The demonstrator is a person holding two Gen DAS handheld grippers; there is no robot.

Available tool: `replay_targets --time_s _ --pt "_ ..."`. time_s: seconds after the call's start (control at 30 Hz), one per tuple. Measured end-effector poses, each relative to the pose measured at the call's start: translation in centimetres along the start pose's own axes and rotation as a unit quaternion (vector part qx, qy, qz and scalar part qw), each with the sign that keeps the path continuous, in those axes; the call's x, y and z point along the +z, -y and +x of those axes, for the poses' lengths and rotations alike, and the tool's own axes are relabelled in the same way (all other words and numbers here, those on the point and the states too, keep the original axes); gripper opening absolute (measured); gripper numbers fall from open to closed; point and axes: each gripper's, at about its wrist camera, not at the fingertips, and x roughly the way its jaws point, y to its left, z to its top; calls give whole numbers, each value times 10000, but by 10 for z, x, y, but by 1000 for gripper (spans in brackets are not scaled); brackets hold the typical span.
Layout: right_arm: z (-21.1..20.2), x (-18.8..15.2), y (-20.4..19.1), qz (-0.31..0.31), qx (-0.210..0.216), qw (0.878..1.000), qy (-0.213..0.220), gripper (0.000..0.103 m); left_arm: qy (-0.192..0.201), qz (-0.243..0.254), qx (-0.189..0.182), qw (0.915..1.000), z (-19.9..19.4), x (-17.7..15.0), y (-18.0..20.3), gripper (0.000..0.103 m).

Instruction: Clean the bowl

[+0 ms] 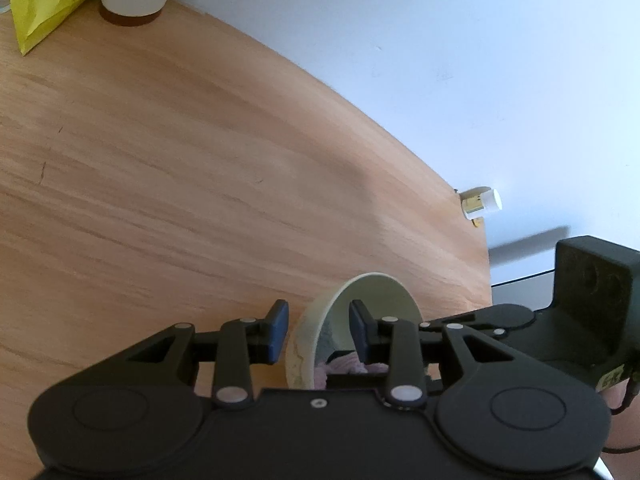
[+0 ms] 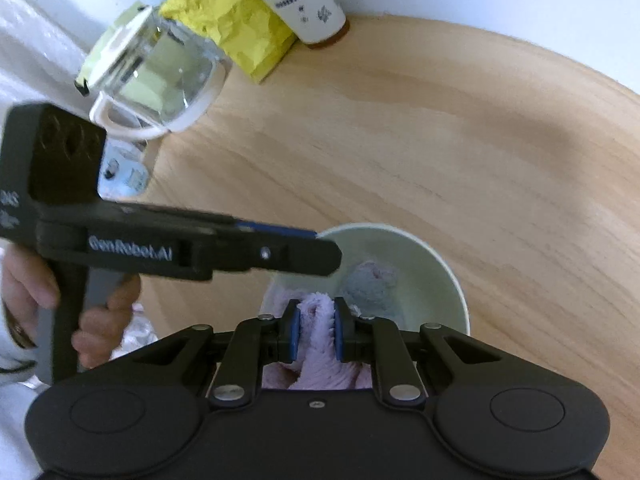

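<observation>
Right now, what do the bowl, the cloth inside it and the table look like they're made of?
Bowl: looks like glazed ceramic or smooth plastic, pale green with a soft sheen; I cannot tell which.
Cloth: fluffy pink pile, probably microfibre or terry, pinched by the right gripper.
Table: light wood or wood-look laminate, matte, with streaky grain.

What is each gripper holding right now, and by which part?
Right gripper pinches a fold of the fluffy pink cloth. Left gripper straddles the pale green bowl's rim; contact unclear.

Right gripper (image 2: 316,330) pinches pink cloth (image 2: 318,344) inside bowl (image 2: 432,264).
</observation>
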Motion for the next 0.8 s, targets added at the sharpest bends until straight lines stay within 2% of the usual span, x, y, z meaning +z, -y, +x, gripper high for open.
replay_targets --time_s 0.13,0.23,0.4,0.6,0.67,0.8 --pt "4 -1 5 88 77 9999 -90 18 -6 53 84 10000 2 -3 0 32" --pt "10 0 1 -123 6 9998 -181 18 -63 134 204 9997 3 -4 1 32" --pt "20 1 -15 -753 -405 9956 -391 19 -166 225 366 9989 3 -7 1 31" --pt "22 0 -26 -1027 -796 9906 -425 18 -194 353 547 9977 5 -10 4 31" --pt "24 -5 -38 -1451 -1096 9823 -460 18 -199 424 611 9970 6 -10 6 31" --pt "27 -10 -52 -1960 -1515 9673 -554 18 -260 647 783 9945 9 -13 11 21"
